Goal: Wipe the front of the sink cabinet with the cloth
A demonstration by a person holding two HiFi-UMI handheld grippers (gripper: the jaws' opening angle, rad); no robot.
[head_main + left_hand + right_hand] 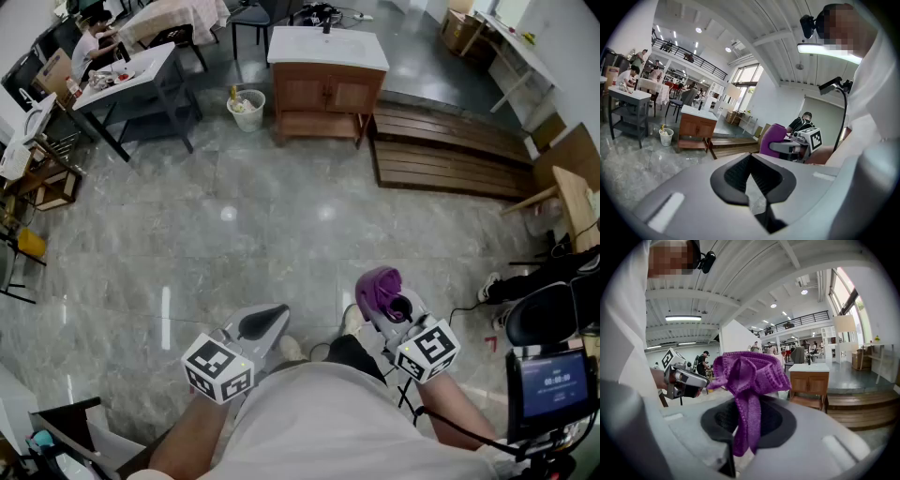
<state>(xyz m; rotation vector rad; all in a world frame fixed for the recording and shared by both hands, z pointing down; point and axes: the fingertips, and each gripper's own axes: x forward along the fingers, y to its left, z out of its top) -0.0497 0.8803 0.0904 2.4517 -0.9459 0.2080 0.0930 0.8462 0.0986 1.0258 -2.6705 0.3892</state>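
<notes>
Right claw: clamping shut on cloth.
Left claw: sitting closed, empty.
Sink cabinet: standing well ahead of both claws.
Cloth: bunching above right claw's jaws.
Risk: thin pinched strip likely slipping free when rubbing cabinet front.

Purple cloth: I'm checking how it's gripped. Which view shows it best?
The right gripper view: the cloth fills its centre, pinched in the right tool. The head view shows only a small bunch from above; the left gripper view, a purple patch off to the side.
</notes>
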